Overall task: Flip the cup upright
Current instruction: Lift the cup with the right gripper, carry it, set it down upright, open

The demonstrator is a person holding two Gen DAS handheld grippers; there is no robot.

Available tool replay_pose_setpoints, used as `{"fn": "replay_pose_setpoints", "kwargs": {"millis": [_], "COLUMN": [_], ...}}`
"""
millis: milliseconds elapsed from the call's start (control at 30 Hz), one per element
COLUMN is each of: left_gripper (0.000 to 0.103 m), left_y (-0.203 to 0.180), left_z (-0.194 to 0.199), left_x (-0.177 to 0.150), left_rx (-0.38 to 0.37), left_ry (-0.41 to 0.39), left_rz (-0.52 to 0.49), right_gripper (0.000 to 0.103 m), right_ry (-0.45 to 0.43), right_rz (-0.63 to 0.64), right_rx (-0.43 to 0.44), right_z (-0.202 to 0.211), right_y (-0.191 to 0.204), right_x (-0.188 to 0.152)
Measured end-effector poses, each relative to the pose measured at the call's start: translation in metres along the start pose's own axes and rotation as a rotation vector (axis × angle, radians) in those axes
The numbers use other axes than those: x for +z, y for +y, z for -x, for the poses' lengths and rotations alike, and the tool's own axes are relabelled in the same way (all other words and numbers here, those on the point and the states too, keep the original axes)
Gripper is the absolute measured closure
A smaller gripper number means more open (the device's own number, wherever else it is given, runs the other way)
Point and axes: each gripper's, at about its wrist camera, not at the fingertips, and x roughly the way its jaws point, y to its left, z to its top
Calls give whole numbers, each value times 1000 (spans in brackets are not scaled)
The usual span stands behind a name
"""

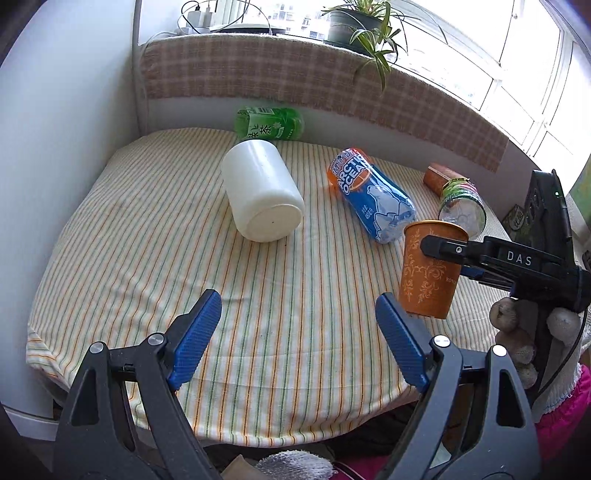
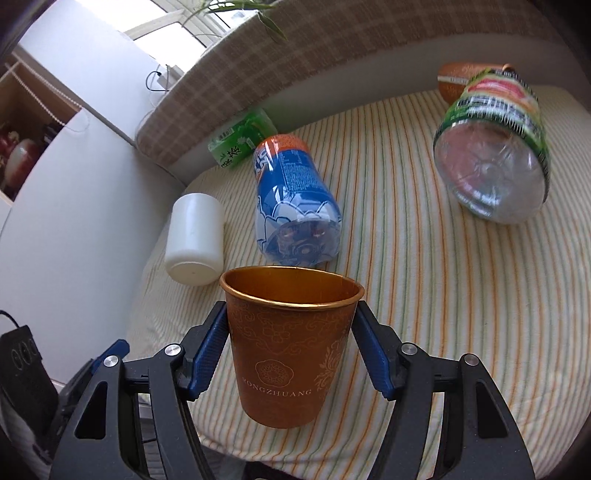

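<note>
An orange paper cup [image 2: 291,350] with gold patterns stands mouth up between the blue pads of my right gripper [image 2: 291,328], which is shut on its upper wall. In the left wrist view the cup [image 1: 430,273] is at the right, its base at or just above the striped cloth near the table's front edge, with the right gripper's black finger [image 1: 443,249] across its rim. My left gripper [image 1: 299,332] is open and empty over the front middle of the table, left of the cup.
On the striped tablecloth [image 1: 147,240] lie a white jar [image 1: 262,192], a blue Arctic Ocean bottle [image 1: 373,195], a green tea bottle [image 1: 269,123], a clear green-labelled bottle [image 1: 461,206] and another orange cup [image 1: 441,177] at the back right. A checked ledge with a plant [image 1: 365,29] runs behind.
</note>
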Motion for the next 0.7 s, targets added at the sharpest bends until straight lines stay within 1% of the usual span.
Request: {"fn": "replay_pose_setpoints", "kwargs": {"millis": [133, 300, 433, 600, 700], "left_gripper": [15, 15, 15, 15, 15], "left_y": [-4, -6, -8, -13, -15], "left_z": [0, 0, 1, 1, 2], "left_x": [1, 2, 2, 2, 2], "left_rx": [-6, -17, -16, -16, -20], "left_ry": [1, 9, 5, 4, 1], "left_rz": [-3, 3, -2, -10, -13], "right_gripper": [37, 37, 37, 37, 37], "right_ry": [-89, -181, -206, -264, -284], "right_rz": [128, 231, 323, 455, 513], "right_rx": [-85, -181, -265, -367, -420], "right_z": [12, 22, 21, 21, 17], "right_y": [13, 21, 28, 41, 42], "right_x": [-1, -10, -11, -14, -15]}}
